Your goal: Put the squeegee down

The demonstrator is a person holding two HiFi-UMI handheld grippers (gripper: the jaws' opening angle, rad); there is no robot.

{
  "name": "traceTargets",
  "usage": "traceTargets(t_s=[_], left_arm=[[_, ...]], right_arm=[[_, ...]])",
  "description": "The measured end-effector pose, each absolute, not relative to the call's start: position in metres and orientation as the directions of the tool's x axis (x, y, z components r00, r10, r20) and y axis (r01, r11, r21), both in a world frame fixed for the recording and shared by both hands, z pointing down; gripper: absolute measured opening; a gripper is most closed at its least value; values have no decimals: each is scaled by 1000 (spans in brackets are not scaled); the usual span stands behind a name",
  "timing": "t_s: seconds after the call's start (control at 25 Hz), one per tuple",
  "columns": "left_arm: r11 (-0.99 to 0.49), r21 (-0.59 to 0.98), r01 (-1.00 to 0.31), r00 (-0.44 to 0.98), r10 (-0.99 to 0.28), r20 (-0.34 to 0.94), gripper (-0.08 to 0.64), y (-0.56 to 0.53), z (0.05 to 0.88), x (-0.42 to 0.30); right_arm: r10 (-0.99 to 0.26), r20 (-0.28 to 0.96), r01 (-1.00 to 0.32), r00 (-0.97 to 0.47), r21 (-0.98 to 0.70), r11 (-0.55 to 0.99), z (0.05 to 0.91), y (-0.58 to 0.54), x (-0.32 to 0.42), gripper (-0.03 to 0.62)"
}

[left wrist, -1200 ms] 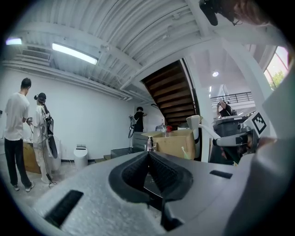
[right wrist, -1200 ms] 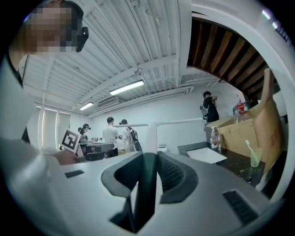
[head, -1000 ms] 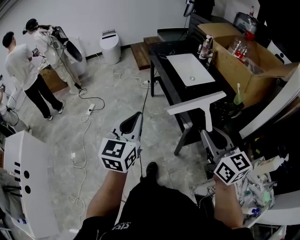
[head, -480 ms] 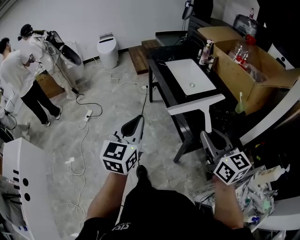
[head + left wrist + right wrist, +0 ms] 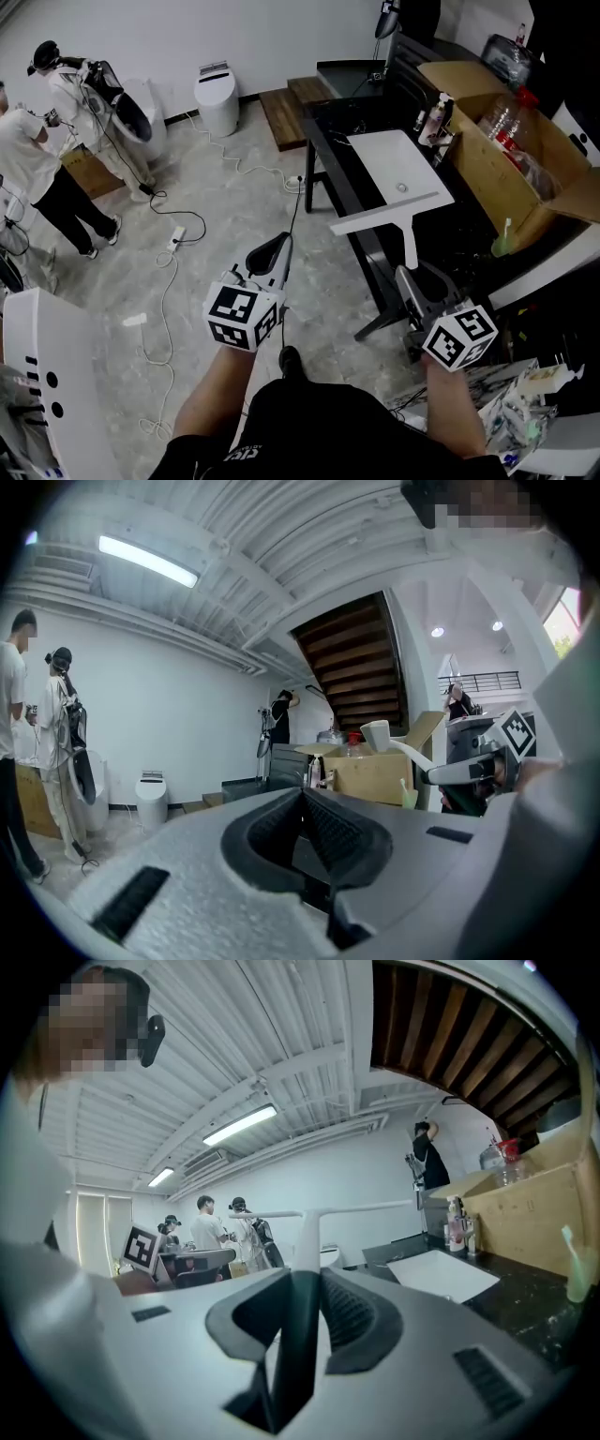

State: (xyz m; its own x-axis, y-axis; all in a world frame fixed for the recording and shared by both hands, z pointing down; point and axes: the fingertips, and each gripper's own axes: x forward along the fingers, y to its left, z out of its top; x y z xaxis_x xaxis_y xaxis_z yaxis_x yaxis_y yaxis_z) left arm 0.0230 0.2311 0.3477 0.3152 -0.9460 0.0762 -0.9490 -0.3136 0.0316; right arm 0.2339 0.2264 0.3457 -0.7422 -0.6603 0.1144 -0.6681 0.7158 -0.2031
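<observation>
The squeegee (image 5: 392, 214) is white and T-shaped, and its handle runs down into my right gripper (image 5: 413, 279), which is shut on it. Its blade hangs level over the front edge of the black counter (image 5: 349, 202), just in front of the white sink (image 5: 398, 172). In the right gripper view the squeegee handle (image 5: 306, 1241) stands upright between the jaws of the right gripper (image 5: 306, 1283). My left gripper (image 5: 269, 255) hovers over the floor left of the counter. In its own view the left gripper (image 5: 302, 799) is shut with nothing in it.
A cardboard box (image 5: 511, 164) with bottles stands to the right of the sink. A white toilet (image 5: 217, 92) is by the far wall. Two people (image 5: 42, 169) stand at the left. Cables (image 5: 169, 253) trail over the floor. A white cabinet (image 5: 47, 375) is at the near left, with clutter (image 5: 525, 412) at the lower right.
The view has closed in on the counter. The squeegee blade now lies nearer the sink. My right gripper still holds the handle, and my left gripper has barely shifted.
</observation>
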Motion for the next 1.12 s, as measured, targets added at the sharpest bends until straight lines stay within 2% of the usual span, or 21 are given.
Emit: traceTargets(t_s=[0.64,1.12], left_arm=[[-301,123,-946,312,-946,84,9,166,364,-106],[-281,127,-951,297,-945,135,9,111,384,-139]], right_arm=[[-635,139,-650,-760,-169,741,334,133,96,100],[-623,156,-642,-766,-233,731,365,74,67,98]])
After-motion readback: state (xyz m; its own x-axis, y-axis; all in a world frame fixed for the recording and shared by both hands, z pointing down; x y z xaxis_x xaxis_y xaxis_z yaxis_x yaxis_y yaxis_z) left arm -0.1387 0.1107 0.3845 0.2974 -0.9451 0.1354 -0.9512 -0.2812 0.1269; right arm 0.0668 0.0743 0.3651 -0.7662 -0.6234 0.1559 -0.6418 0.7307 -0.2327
